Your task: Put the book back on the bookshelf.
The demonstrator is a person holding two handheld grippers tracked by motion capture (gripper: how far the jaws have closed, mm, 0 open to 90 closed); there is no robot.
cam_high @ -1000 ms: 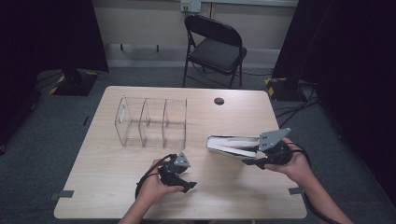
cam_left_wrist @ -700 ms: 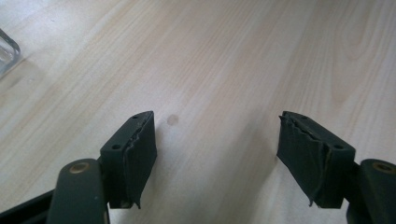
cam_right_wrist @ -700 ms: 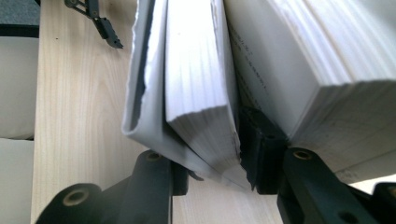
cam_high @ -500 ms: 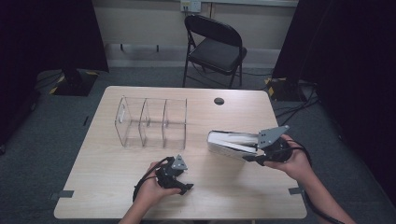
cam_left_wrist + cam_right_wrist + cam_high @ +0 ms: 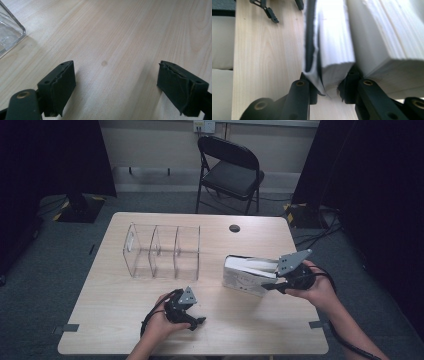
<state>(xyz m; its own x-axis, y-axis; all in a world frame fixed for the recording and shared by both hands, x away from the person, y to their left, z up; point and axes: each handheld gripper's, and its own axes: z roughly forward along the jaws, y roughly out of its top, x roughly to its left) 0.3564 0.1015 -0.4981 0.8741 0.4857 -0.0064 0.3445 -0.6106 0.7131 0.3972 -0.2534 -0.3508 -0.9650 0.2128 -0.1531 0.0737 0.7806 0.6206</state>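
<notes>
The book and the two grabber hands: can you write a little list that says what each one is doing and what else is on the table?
book: white, standing on edge on the table, partly fanned open
right gripper: shut on a wad of the book's pages, jaws just closed
left gripper: open, nothing between its jaws, low over bare wood; jaws just opened wider
clear organizer: see-through, three slots, left of the book
table: light wood
chair: black, folding, behind the table
</notes>
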